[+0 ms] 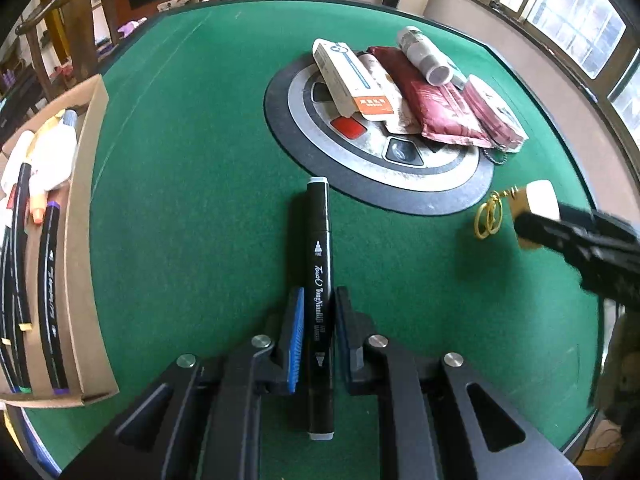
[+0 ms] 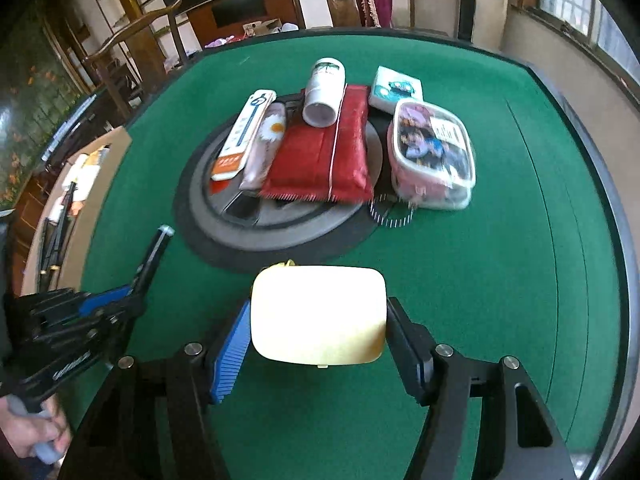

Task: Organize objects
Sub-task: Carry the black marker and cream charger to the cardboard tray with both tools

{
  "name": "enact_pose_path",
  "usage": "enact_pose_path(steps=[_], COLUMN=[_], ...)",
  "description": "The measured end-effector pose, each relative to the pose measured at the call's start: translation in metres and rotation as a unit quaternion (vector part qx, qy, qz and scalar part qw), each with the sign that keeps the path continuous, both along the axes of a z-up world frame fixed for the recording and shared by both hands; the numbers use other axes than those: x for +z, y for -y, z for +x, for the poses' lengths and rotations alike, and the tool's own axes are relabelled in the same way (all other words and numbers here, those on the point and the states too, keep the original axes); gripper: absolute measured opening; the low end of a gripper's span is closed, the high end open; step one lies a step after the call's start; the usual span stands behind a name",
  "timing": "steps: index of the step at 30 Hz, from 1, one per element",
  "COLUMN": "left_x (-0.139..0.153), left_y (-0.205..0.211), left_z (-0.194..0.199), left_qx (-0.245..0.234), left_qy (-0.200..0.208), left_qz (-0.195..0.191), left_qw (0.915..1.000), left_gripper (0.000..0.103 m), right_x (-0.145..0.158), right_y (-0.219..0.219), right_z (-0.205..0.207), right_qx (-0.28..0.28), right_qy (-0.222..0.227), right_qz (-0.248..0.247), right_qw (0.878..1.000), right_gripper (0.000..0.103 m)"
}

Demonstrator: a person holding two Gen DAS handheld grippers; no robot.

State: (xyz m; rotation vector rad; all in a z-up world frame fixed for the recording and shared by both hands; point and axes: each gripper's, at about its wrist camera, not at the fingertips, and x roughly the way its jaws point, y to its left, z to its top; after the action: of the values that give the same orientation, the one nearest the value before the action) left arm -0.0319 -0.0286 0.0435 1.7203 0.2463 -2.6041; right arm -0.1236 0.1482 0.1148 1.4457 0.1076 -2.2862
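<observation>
Roughly: left gripper (image 1: 318,332) pinched black marker (image 1: 319,280) | right gripper (image 2: 318,334) jaws flanked cream case (image 2: 318,314), pad contact unclear | gold rings (image 1: 487,216) half hidden behind case | box (image 1: 86,200) cropped.

Home: green mahjong table (image 1: 200,120), wooden chairs (image 2: 132,40).

Each black claw (image 1: 318,322) (image 2: 318,334) carries one ribbed blue pad (silver screws on the linkage arms).
</observation>
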Motion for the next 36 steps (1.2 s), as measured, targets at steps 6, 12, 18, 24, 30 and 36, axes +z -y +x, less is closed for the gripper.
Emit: enact_pose_path(steps=[6,12,18,24,30,36], left_x=[0.005,0.022,0.040,0.055,0.071,0.088], left_y=[-0.008,-0.005,0.004,0.015,0.034,0.065], left_z=[0.013,0.023,0.033,0.041,0.053,0.068], left_qx=[-0.024,-0.037,-0.039,-0.038,-0.026,0.001], left_qy=[-0.007,-0.023,-0.043,-0.059,-0.076,-0.092], left_qz=[-0.008,-0.013,-0.016,-0.018,-0.021,-0.018], left_qw=[0.9997,0.9990,0.9982,0.9974,0.9966,0.9956], left_gripper=[0.014,0.014,0.014,0.014,0.014,0.014], right_x=[0.009,0.014,0.026,0.043,0.057,0.068], right_y=[-0.006,-0.003,0.006,0.023,0.045,0.079], right_z=[0.031,0.051,0.062,0.073,0.080,0.088], right_qx=[-0.014,-0.023,-0.022,-0.014,0.002,0.032], right_qy=[0.001,0.002,-0.008,-0.025,-0.036,-0.046], right_qz=[-0.016,-0.019,-0.022,-0.026,-0.033,-0.038], right_qw=[1.000,1.000,0.999,0.999,0.999,0.998], right_gripper=[0.069,0.069,0.070,0.070,0.070,0.070])
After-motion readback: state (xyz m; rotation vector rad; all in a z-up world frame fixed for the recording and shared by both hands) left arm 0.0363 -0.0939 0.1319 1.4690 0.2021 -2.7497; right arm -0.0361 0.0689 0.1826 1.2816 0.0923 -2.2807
